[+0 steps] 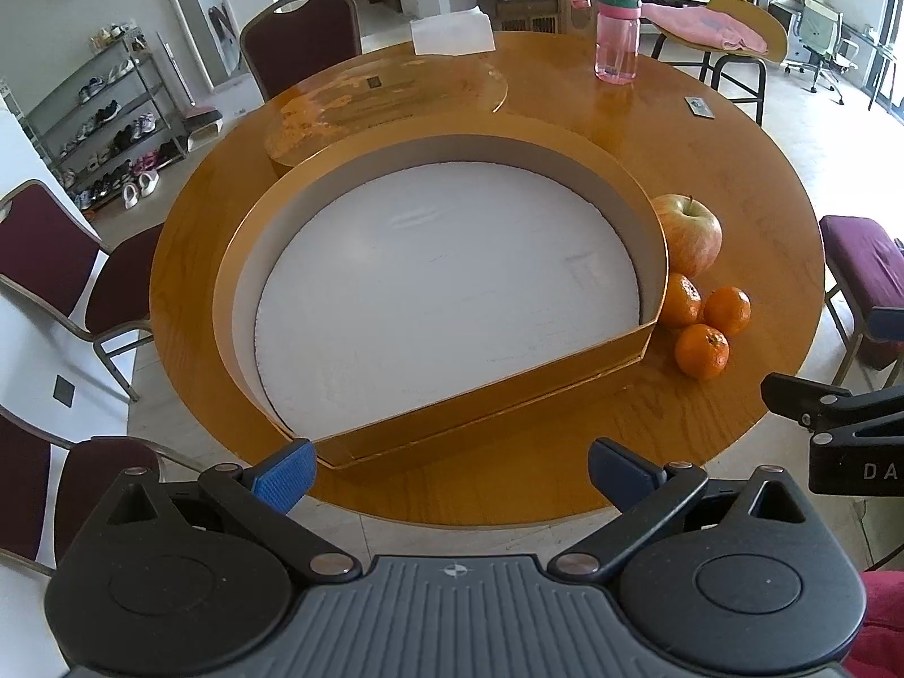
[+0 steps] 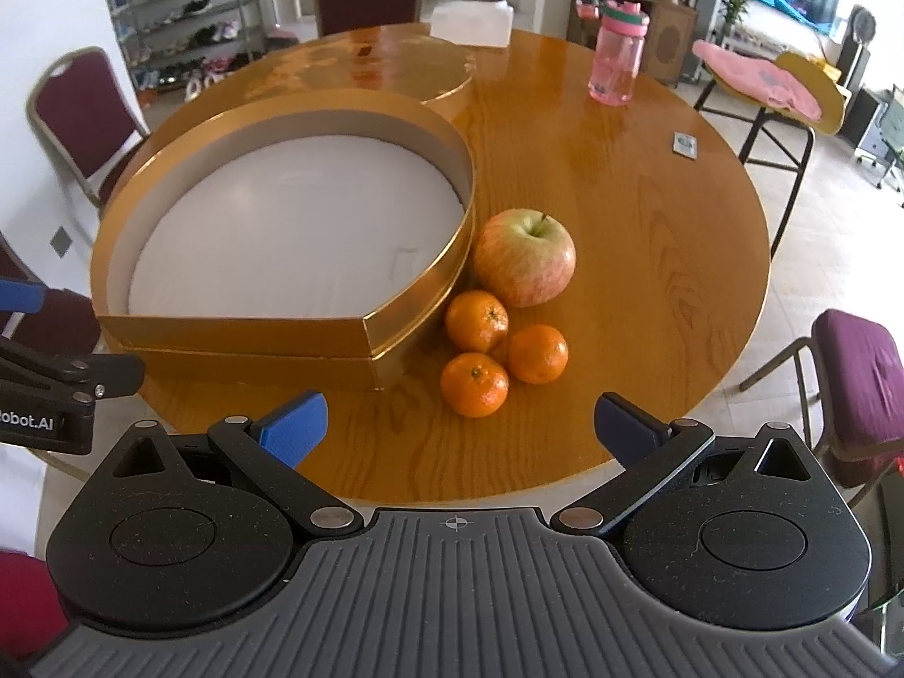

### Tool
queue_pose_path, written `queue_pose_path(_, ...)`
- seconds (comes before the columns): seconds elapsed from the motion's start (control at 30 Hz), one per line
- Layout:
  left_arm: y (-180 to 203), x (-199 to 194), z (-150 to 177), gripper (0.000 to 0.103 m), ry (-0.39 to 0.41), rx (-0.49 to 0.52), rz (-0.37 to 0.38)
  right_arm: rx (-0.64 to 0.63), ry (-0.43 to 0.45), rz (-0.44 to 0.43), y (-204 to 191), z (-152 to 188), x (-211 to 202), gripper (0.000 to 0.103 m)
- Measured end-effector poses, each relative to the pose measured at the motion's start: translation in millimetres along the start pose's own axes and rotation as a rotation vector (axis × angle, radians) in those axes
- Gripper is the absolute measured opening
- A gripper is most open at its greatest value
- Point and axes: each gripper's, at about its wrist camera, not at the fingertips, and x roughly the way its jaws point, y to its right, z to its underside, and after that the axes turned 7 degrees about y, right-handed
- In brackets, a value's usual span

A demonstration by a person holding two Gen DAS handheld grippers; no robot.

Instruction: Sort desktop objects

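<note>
A gold, fan-shaped box [image 1: 508, 373] [image 2: 243, 333] with a white lining lies open on the round wooden table [image 1: 706, 169] [image 2: 650, 226]; nothing is inside it. Against its right side rest a red-yellow apple [image 1: 690, 234] [image 2: 525, 257] and three mandarins [image 1: 702, 350] [image 2: 474, 384]. My left gripper [image 1: 452, 472] hovers open over the table's near edge, facing the box's straight front wall. My right gripper [image 2: 460, 424] is open too, just short of the nearest mandarin, nothing between its blue pads [image 2: 294, 424].
The box's gold lid [image 1: 390, 96] [image 2: 390, 65] lies behind the box. Farther back stand a pink water bottle [image 1: 617, 37] [image 2: 615, 53], a white napkin pack [image 1: 452, 31] and a small card [image 1: 699, 107] [image 2: 685, 145]. Maroon chairs [image 1: 51, 265] ring the table.
</note>
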Motion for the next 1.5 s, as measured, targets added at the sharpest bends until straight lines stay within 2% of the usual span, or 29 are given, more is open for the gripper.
queue_pose_path(0.6, 8, -6, -3, 0.102, 0.016, 0.003, -0.027, -0.013, 0.032, -0.020, 7, 0, -4, 0.103)
queue_pose_path(1.5, 5, 0, -7, 0.102, 0.007, -0.003, -0.029, -0.009, 0.009, -0.022, 6, -5, 6, 0.103)
